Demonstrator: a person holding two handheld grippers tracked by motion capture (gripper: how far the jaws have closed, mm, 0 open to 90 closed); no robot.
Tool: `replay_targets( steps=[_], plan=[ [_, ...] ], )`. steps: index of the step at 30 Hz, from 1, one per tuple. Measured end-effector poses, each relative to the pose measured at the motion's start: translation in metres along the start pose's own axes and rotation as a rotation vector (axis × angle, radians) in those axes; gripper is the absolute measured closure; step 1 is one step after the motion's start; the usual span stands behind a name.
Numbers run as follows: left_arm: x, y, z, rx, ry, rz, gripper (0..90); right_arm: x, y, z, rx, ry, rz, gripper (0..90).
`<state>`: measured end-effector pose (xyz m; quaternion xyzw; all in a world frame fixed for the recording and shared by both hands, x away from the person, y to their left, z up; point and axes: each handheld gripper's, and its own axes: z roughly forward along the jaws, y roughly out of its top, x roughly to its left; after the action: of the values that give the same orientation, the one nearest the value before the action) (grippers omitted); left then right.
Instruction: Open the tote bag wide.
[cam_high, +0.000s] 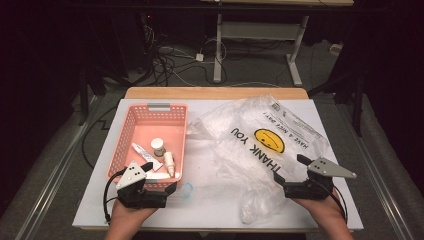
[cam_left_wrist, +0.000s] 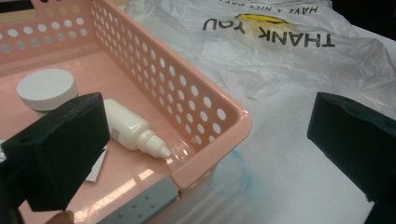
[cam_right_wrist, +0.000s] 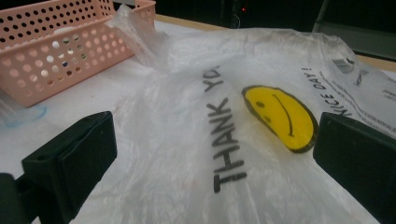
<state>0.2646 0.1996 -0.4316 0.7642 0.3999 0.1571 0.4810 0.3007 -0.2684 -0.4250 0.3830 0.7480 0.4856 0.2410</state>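
Basket (cam_high: 129, 131) at the bench's (cam_high: 210, 210) left holding the bottles, plastic bag (cam_high: 260, 150) flat at right: packing looks barely begun.
Left gripper (cam_high: 160, 189) released at the basket's near corner; its view shows a dropper bottle (cam_left_wrist: 128, 127). Right gripper (cam_high: 292, 175) released over the bag; its view shows crumpled film.

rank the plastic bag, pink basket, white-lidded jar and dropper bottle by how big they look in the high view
1. plastic bag, spread widest across the table
2. pink basket
3. and 4. white-lidded jar and dropper bottle: both small inside the basket and look much alike, so no ranking.
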Motion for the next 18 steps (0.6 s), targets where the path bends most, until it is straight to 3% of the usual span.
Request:
replay_targets(
  steps=[3, 7, 13, 15, 18],
  plan=[
    [0.001, 0.001, 0.001, 0.009, -0.012, 0.005, 0.0, 0.000, 0.009, 0.009, -0.012, 0.010, 0.000, 0.1],
    [0.002, 0.001, 0.000, 0.007, 0.001, 0.023, 0.0, 0.001, 0.018, 0.021, -0.011, 0.023, -0.005, 0.1],
    [0.004, 0.001, -0.004, 0.009, 0.005, 0.016, 0.0, 0.003, 0.034, 0.046, -0.018, 0.046, -0.030, 0.2],
    [0.005, 0.001, -0.005, -0.009, 0.004, -0.014, 0.0, 0.004, 0.039, 0.057, -0.028, 0.066, -0.034, 0.2],
    [0.004, 0.001, -0.005, -0.001, 0.003, -0.004, 0.0, 0.005, 0.041, 0.063, -0.029, 0.077, -0.057, 0.3]
  ],
)
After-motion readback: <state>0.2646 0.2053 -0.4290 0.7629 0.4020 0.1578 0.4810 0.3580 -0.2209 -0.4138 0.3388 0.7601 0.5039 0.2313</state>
